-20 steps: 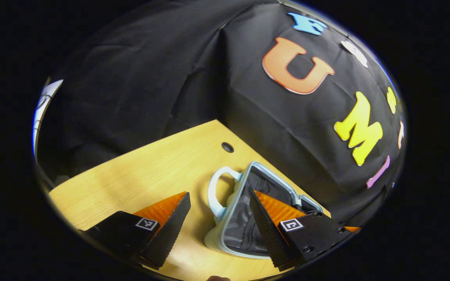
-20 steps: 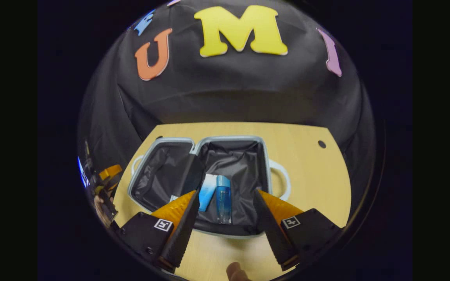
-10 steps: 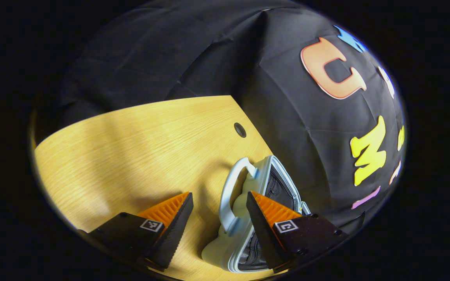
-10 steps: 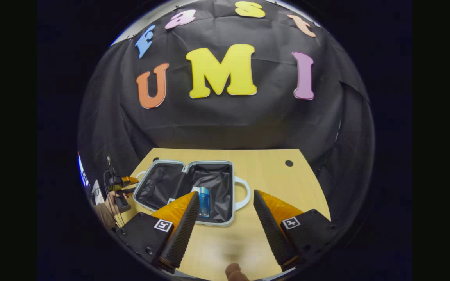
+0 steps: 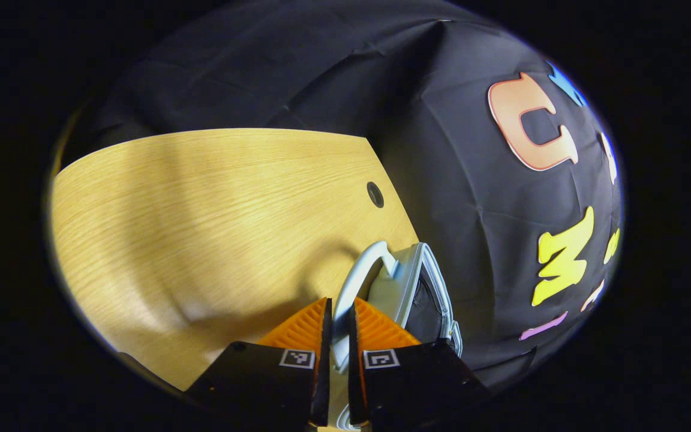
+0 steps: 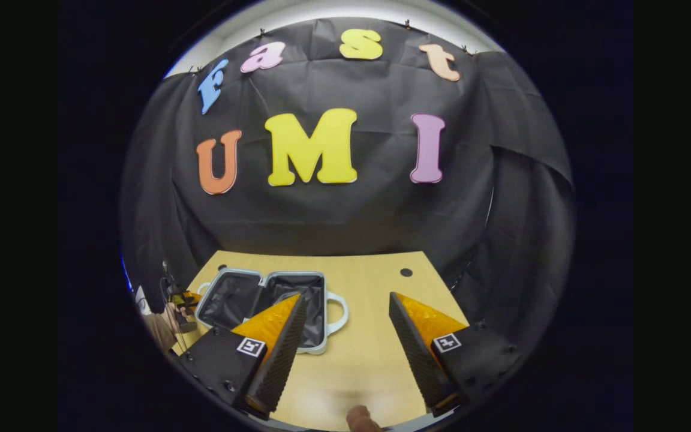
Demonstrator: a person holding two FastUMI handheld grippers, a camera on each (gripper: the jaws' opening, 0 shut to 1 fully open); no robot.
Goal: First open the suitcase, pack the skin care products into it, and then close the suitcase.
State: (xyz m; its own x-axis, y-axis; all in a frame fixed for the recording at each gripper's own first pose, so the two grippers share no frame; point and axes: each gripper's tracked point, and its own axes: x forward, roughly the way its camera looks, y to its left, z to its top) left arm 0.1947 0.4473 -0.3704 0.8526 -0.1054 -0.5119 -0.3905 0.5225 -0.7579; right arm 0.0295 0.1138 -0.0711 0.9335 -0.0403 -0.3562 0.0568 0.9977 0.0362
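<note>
Both fingers of the left claw (image 5: 338, 336) tight on the suitcase handle (image 5: 351, 288), right claw (image 6: 345, 342) wide over the table (image 6: 375, 354).

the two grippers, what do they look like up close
Each tool has two wedge-shaped fingers with ribbed faces, tapering to points, fixed to black angular blocks. Each block bears a small square black-and-white marker. This shows on the left tool and the right tool. In the right gripper view, a brown sleeve shows at the far left.

A light wooden table (image 6: 375, 360) with two cable holes stands against black cloth walls (image 6: 345, 222).
</note>
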